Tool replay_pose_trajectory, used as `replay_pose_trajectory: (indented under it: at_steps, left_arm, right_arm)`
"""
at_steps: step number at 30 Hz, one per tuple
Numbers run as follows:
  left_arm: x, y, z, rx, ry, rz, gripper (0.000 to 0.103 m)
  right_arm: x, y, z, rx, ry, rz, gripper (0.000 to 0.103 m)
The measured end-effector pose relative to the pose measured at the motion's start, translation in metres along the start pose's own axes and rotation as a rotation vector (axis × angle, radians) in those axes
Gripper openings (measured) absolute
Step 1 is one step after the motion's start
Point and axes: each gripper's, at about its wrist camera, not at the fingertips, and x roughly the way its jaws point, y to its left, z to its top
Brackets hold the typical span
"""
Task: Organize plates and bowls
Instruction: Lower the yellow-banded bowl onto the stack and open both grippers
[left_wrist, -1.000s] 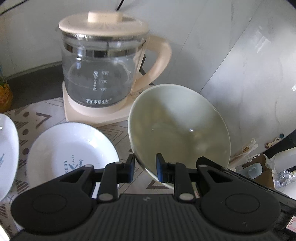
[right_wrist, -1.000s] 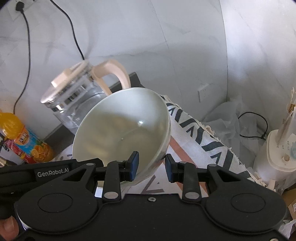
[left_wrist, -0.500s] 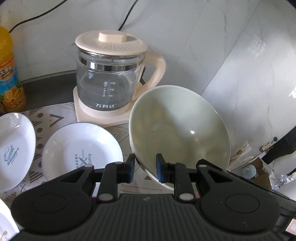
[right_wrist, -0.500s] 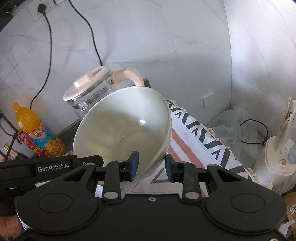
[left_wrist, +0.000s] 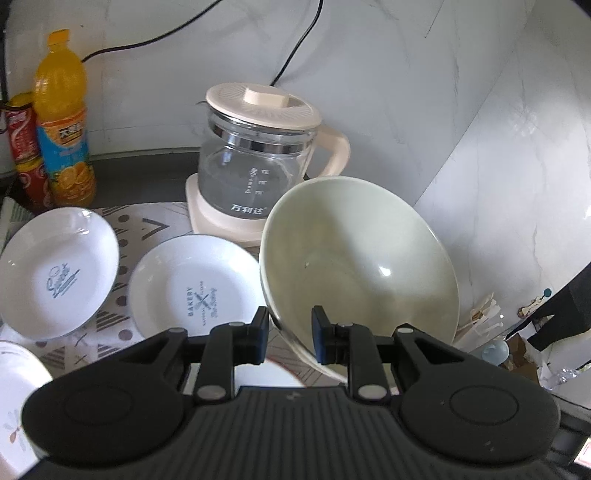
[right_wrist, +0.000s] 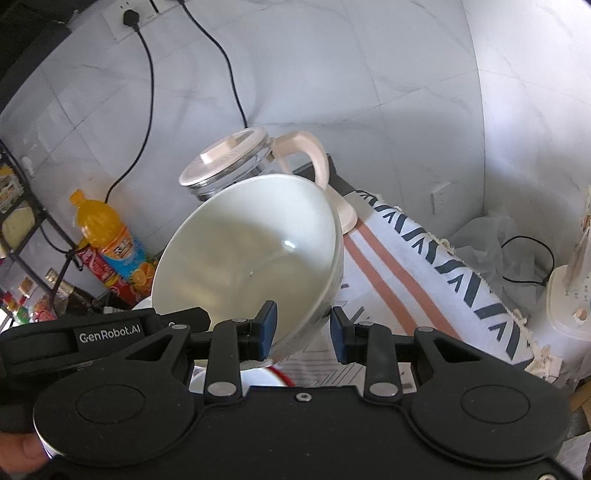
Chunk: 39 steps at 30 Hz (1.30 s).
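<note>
My left gripper (left_wrist: 288, 338) is shut on the near rim of a large cream bowl (left_wrist: 362, 266) and holds it tilted above the table. My right gripper (right_wrist: 303, 328) is shut on the rim of the same cream bowl (right_wrist: 251, 254), seen from its other side. Two white plates with printed logos lie on the patterned cloth: one in the middle (left_wrist: 192, 288), one at the left (left_wrist: 59, 273). Another white dish edge (left_wrist: 18, 398) shows at the bottom left. A red-rimmed dish (right_wrist: 266, 376) shows under the bowl.
A glass kettle with a cream lid (left_wrist: 258, 155) stands on its base behind the plates. An orange drink bottle (left_wrist: 62, 122) and a red can (left_wrist: 22, 136) stand at the back left. The table's right edge (right_wrist: 491, 306) drops to a cluttered floor.
Both grippers have risen and pulled back with the bowl. The kettle looks farther away, and the second plate, bottle and can have come into view at the left.
</note>
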Motion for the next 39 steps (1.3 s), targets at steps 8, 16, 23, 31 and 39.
replay_pose_trajectory:
  at_steps: [8,16,23,31,39]
  left_arm:
    - [-0.019,0.016,-0.023,-0.045,-0.011,0.023,0.023]
    - [-0.034,0.030,-0.045,-0.077,-0.007,0.059,0.023]
    - [-0.038,0.044,-0.065,-0.108,0.017,0.095,0.023]
    - [-0.036,0.054,-0.084,-0.119,0.057,0.125,0.023]
    - [-0.035,0.050,-0.090,-0.069,0.053,0.166,0.023]
  right_arm:
    - [-0.011,0.016,-0.020,-0.056,0.018,0.026,0.031]
    - [-0.012,0.024,-0.043,-0.073,0.058,0.055,0.031]
    - [-0.008,0.030,-0.061,-0.084,0.104,0.077,0.032]
    - [-0.005,0.035,-0.075,-0.115,0.121,0.078,0.032]
    - [-0.003,0.042,-0.083,-0.179,0.115,0.064,0.035]
